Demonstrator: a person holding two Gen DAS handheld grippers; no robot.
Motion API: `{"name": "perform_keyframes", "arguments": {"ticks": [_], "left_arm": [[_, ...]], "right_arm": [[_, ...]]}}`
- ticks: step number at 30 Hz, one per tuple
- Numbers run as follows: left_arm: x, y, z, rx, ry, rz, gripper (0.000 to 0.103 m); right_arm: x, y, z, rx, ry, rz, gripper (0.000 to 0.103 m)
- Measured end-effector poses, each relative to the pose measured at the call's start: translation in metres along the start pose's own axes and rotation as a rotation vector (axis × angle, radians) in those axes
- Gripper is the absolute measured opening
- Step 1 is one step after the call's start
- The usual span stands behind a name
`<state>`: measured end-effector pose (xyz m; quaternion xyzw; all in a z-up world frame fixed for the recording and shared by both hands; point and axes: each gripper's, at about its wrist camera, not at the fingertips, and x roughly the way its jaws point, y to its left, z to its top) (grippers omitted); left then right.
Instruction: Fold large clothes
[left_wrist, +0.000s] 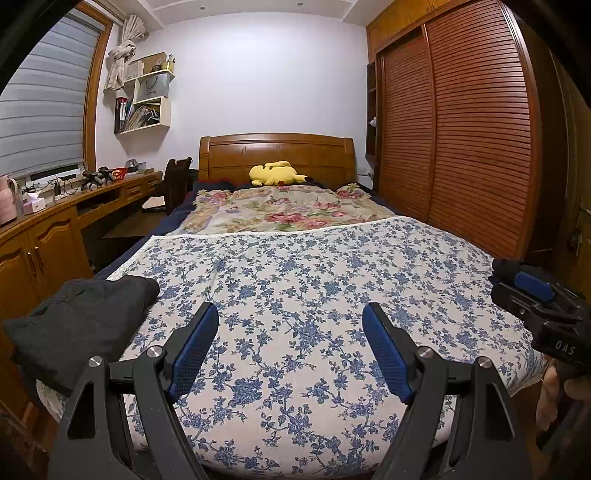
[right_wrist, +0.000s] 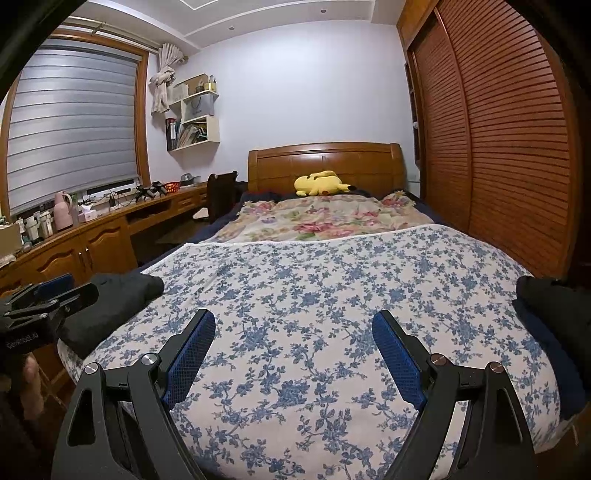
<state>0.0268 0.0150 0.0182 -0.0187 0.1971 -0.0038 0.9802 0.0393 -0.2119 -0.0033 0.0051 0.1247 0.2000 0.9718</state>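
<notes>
A dark grey folded garment (left_wrist: 85, 321) lies on the bed's near left corner, on the blue-flowered sheet (left_wrist: 314, 280). My left gripper (left_wrist: 291, 308) hovers open over the sheet just right of it, nothing between its blue pads. The right wrist view shows the same garment (right_wrist: 114, 302) behind my left gripper (right_wrist: 70, 290). My right gripper (right_wrist: 293, 314) is open too, empty, over the sheet (right_wrist: 314, 288). Another dark garment (right_wrist: 546, 314) lies at the bed's right edge. The right gripper (left_wrist: 517, 277) also shows at the right of the left wrist view, in a hand.
A flowered quilt (left_wrist: 288, 210) and a yellow plush toy (left_wrist: 275, 173) lie toward the wooden headboard (left_wrist: 277, 151). A louvred wardrobe (left_wrist: 461, 140) runs along the right of the bed. A wooden desk with cabinets (left_wrist: 55, 229) and a chair (left_wrist: 175, 181) stand on the left.
</notes>
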Motion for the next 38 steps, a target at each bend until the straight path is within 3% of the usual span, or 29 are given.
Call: {"name": "perform_keyframes", "arguments": {"ticks": [38], "left_arm": [[-0.0025,0.0027,0.0000,0.001,-0.002,-0.001,0.081]], "right_arm": [[0.0009,-0.0045,-0.0008,0.000,-0.001,0.009,0.088]]}}
